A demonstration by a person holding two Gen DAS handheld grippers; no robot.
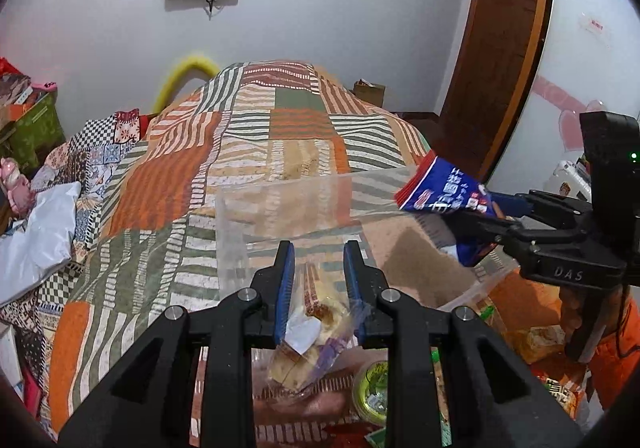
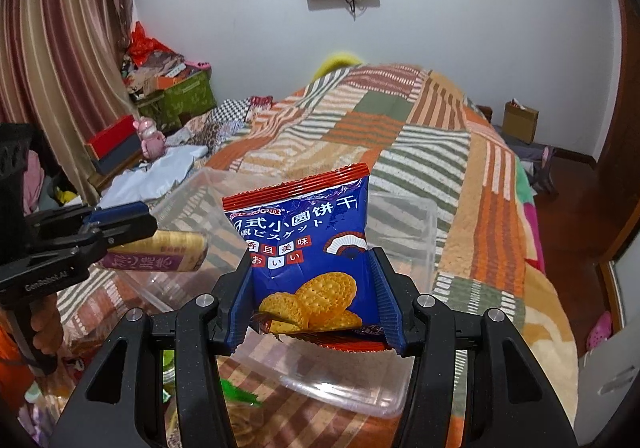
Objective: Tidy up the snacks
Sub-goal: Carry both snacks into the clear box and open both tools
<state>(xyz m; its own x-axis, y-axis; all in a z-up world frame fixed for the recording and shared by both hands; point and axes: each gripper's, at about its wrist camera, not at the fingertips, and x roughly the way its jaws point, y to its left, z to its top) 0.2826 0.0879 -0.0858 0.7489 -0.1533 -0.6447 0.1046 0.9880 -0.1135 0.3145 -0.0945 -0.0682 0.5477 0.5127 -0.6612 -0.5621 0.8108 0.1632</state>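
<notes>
My right gripper [image 2: 311,268] is shut on a blue biscuit packet [image 2: 308,244] with a red top edge, held upright above a clear plastic bin [image 2: 424,244] on the bed. The packet also shows in the left wrist view [image 1: 444,196], over the bin's right side. My left gripper [image 1: 319,264] is shut on a clear-wrapped yellow cake snack [image 1: 312,332]; in the right wrist view that snack [image 2: 160,254] sticks out of the left gripper [image 2: 124,222] over the bin's left side. The bin [image 1: 280,204] looks empty.
A patchwork orange, green and striped quilt [image 1: 248,152] covers the bed. More snack packets and a green-lidded cup [image 1: 372,388] lie near me. A white bag [image 1: 36,240] lies at the left. A wooden door [image 1: 496,48] stands at the right.
</notes>
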